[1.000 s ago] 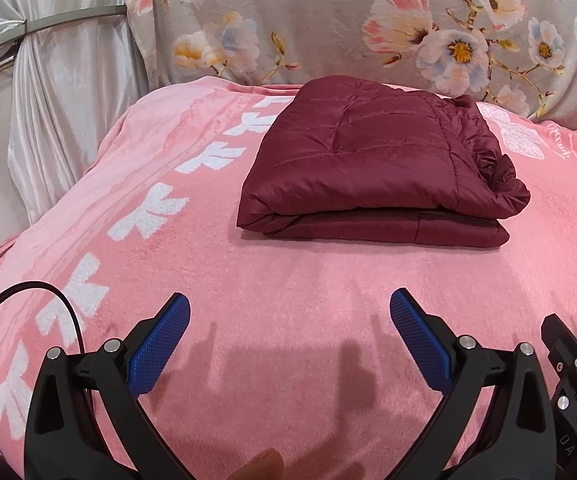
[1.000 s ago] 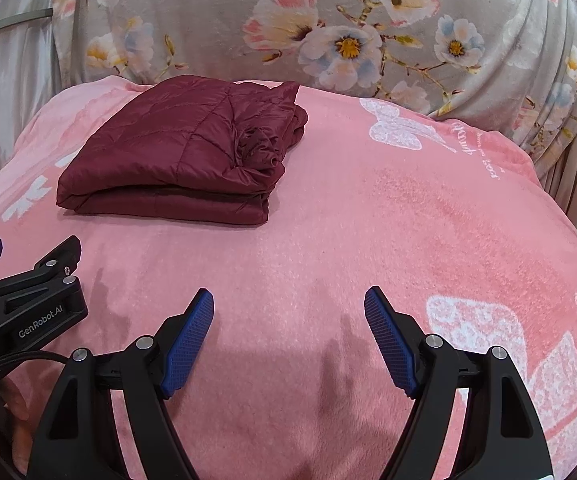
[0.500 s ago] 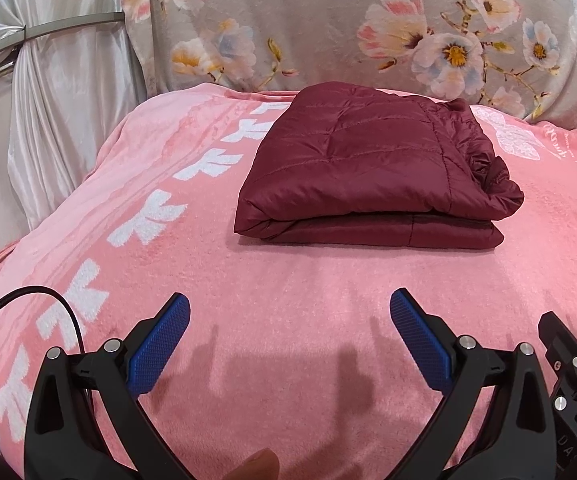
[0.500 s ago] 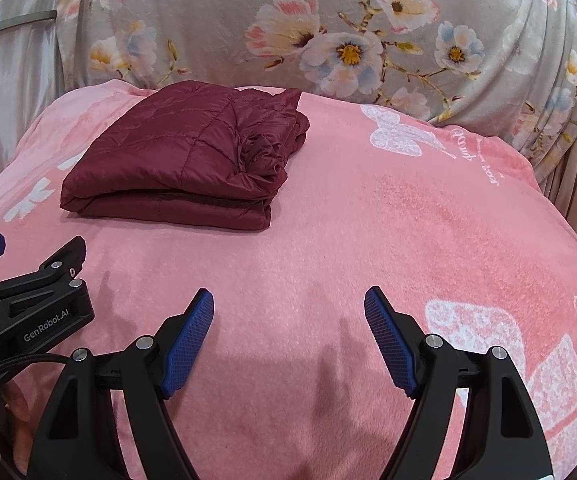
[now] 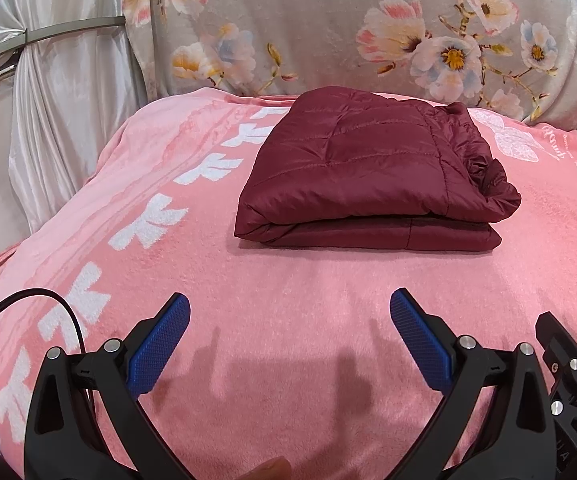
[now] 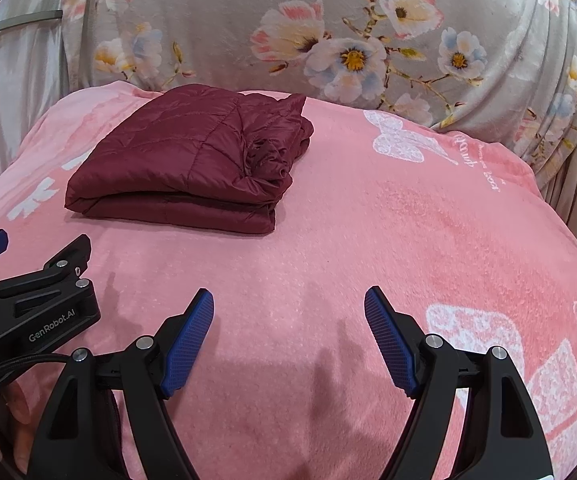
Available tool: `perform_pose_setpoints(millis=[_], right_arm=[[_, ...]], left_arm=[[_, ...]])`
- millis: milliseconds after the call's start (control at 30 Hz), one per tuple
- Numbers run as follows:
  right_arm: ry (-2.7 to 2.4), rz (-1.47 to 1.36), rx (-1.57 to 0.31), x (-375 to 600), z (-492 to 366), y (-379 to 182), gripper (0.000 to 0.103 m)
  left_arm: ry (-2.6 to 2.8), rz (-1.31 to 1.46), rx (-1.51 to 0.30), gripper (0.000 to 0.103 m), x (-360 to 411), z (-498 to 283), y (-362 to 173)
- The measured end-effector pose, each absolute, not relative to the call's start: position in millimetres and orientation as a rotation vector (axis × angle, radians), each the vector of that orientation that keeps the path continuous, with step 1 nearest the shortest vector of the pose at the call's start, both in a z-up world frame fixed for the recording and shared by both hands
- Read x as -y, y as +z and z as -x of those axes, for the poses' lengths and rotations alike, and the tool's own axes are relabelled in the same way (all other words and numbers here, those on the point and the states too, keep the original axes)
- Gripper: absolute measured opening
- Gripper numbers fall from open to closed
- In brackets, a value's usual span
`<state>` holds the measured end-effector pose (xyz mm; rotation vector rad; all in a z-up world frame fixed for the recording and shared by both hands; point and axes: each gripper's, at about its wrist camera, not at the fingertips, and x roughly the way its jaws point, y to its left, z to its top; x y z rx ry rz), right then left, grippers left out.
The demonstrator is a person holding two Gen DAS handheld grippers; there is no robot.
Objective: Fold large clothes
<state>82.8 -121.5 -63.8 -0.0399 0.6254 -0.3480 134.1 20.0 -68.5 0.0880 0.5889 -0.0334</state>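
A dark red quilted jacket point(image 5: 364, 172) lies folded into a flat rectangle on the pink blanket point(image 5: 288, 280), far centre in the left wrist view and far left in the right wrist view point(image 6: 192, 164). My left gripper point(image 5: 288, 320) is open and empty, well short of the jacket's near edge. My right gripper point(image 6: 288, 312) is open and empty, to the right of the jacket and nearer to me. The left gripper's body point(image 6: 28, 320) shows at the left of the right wrist view.
A grey floral cloth point(image 5: 348, 32) hangs behind the blanket. A pale satin curtain point(image 5: 56, 100) hangs at the far left. The pink blanket point(image 6: 408, 240) has white printed shapes along its left and right sides. A black cable point(image 5: 48, 304) runs by the left gripper.
Both grippers have drawn back slightly and tilted up, so the jacket sits a little lower in both views. The jaws stay open and the jacket has not moved.
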Motion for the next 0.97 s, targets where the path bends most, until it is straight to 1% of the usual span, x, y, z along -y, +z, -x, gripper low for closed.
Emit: perform_pose_setpoints(millis=[967], right_arm=[[-0.35, 0.051, -0.616, 119.2, -83.5, -61.7, 0.076]], left_arm=[[-0.028, -0.078, -0.578, 0.097, -17.3, -131.3, -64.2]])
